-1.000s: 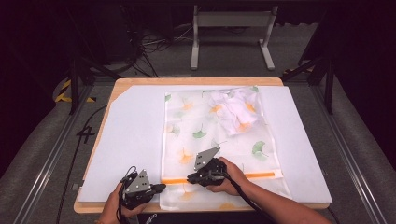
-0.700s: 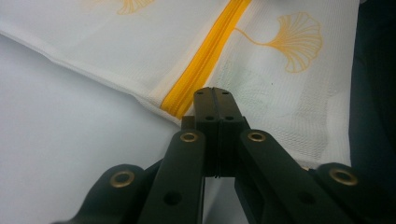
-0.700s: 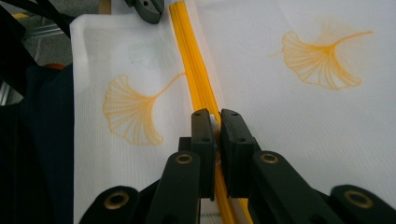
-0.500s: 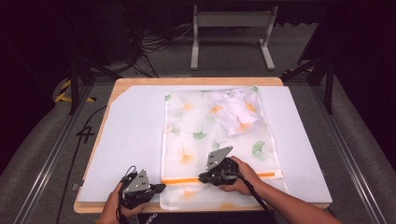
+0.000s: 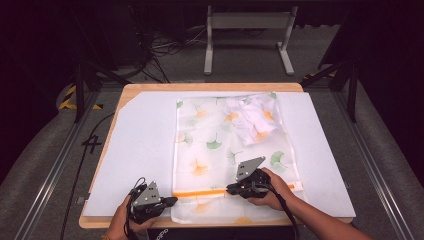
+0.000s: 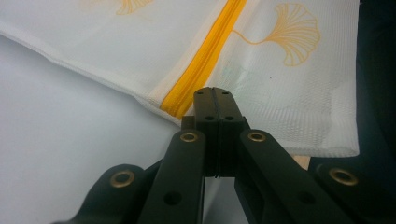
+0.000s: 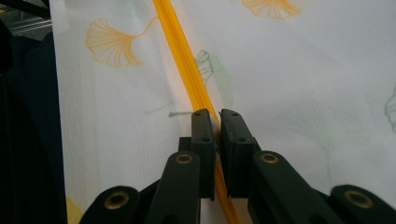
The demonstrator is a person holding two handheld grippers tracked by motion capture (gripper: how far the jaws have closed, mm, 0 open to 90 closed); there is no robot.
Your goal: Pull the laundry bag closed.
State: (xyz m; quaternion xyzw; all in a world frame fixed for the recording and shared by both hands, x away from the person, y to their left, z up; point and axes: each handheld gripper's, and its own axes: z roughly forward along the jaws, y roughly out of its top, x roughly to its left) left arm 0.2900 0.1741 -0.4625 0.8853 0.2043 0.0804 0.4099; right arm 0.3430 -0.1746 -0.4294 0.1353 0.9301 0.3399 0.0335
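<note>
A white mesh bag (image 5: 220,145) printed with ginkgo leaves lies flat on the white sheet, with a crumpled cloth (image 5: 252,117) inside its far end. An orange zipper (image 5: 200,193) crosses the bag near its front edge. My left gripper (image 5: 174,200) is at the bag's front left edge; its jaws (image 6: 213,95) are shut on the fabric right at the end of the zipper (image 6: 205,60). My right gripper (image 5: 230,189) sits farther right on the zipper line, its jaws (image 7: 215,116) pinched on the zipper (image 7: 180,42); the slider is hidden between them.
The white sheet (image 5: 140,145) covers a wooden table whose front edge (image 5: 100,222) runs just below my hands. Behind the table stand a metal frame (image 5: 247,30) and loose cables (image 5: 165,45) on the floor. Rails run along both sides.
My right gripper has slid to the right along the orange zipper line. The left gripper and the bag's left edge have stayed where they were.
</note>
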